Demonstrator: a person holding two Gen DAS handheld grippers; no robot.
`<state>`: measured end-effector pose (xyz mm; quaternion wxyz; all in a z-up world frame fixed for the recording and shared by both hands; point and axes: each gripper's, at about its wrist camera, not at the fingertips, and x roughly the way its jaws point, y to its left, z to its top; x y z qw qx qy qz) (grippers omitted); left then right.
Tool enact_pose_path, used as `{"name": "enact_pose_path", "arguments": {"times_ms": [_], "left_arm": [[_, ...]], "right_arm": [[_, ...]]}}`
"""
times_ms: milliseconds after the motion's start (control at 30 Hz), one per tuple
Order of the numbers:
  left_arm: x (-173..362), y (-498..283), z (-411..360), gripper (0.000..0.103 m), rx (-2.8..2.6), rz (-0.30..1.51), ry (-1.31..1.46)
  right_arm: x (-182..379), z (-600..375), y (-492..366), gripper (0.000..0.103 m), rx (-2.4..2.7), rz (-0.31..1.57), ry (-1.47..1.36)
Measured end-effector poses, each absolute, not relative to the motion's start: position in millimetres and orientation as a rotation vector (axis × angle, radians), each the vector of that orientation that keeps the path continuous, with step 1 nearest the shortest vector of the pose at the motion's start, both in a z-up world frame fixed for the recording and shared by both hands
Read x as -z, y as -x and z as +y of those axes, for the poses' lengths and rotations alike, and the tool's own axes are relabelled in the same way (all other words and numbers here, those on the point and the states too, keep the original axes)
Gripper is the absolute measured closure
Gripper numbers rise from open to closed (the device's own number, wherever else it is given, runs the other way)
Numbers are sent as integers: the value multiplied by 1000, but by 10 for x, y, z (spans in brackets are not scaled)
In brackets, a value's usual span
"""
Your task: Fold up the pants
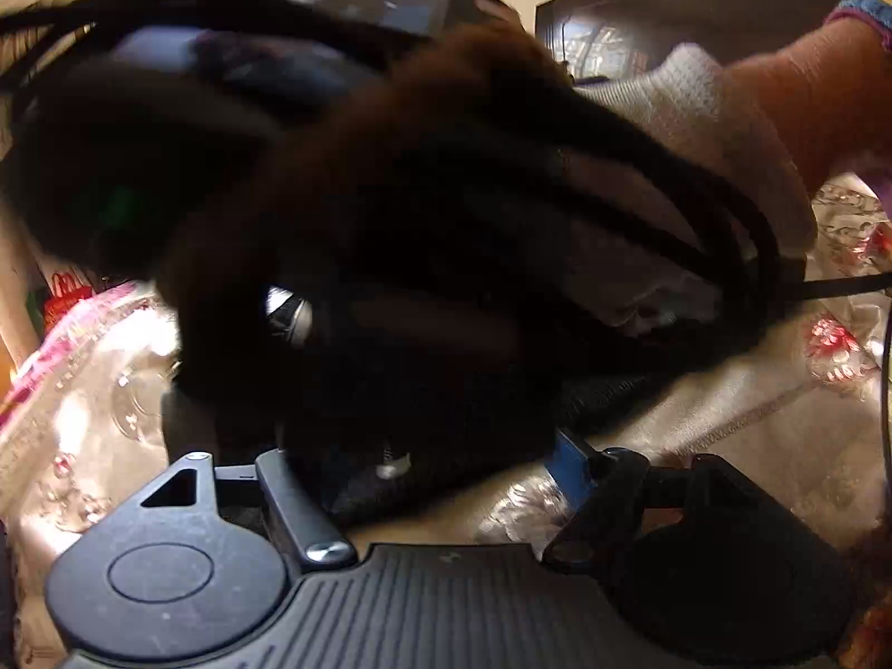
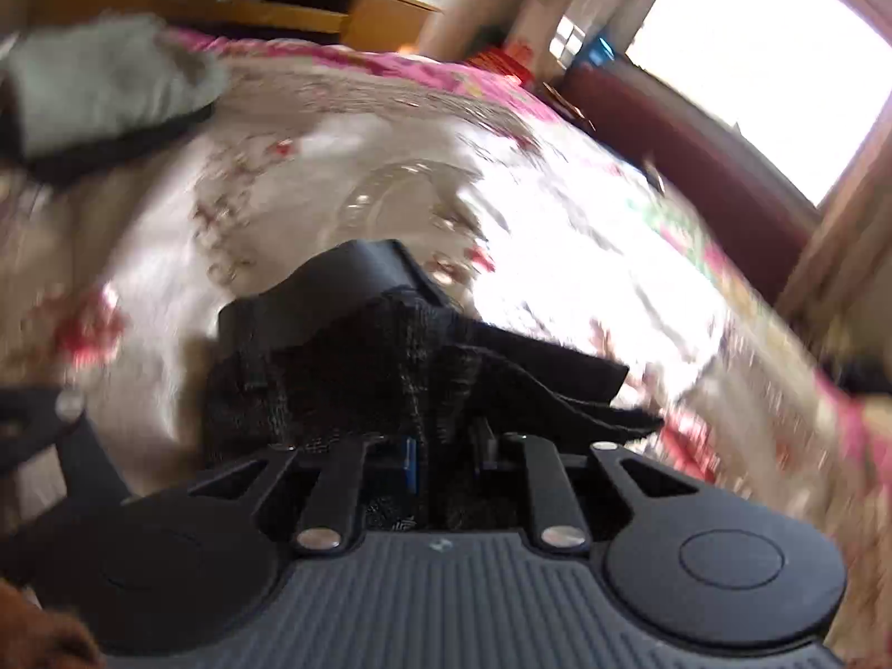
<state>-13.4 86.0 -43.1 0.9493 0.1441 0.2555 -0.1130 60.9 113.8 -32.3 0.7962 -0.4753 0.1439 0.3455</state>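
Note:
The pants are dark, black-brown fabric. In the left wrist view a thick bunch of them (image 1: pixel 423 256) fills the middle and hides my left gripper's (image 1: pixel 412 446) fingertips; the jaws look closed into the cloth. In the right wrist view my right gripper (image 2: pixel 429 390) is shut on a black knitted edge of the pants (image 2: pixel 502 379), which drapes over the fingers and points right, above the bed. A black part of the other gripper (image 2: pixel 345 284) shows just beyond it. Both views are blurred.
A cream bedspread with red flowers and a pink border (image 2: pixel 279 178) lies below. A grey folded cloth (image 2: pixel 111 78) sits at its far left, also in the left wrist view (image 1: pixel 697 128). An orange-sleeved arm (image 1: pixel 808 95), a wooden shelf (image 2: pixel 345 11), a bright window (image 2: pixel 780 56).

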Motion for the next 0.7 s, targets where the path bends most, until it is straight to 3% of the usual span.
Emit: {"name": "enact_pose_path", "arguments": {"times_ms": [200, 400, 433, 500, 700], "left_arm": [[452, 94, 895, 16, 212, 540, -294], [457, 62, 957, 16, 197, 573, -254], [457, 63, 958, 16, 197, 574, -253], [458, 44, 967, 15, 195, 575, -251], [445, -16, 963, 15, 197, 577, -251]], "right_arm": [[336, 1107, -696, 91, -738, 371, 990], [332, 1119, -882, 80, -658, 481, 819], [294, 1119, -936, 82, -658, 505, 766], [186, 1123, -1025, 96, -663, 552, 664], [2, 1228, -740, 96, -725, 405, 707]]}}
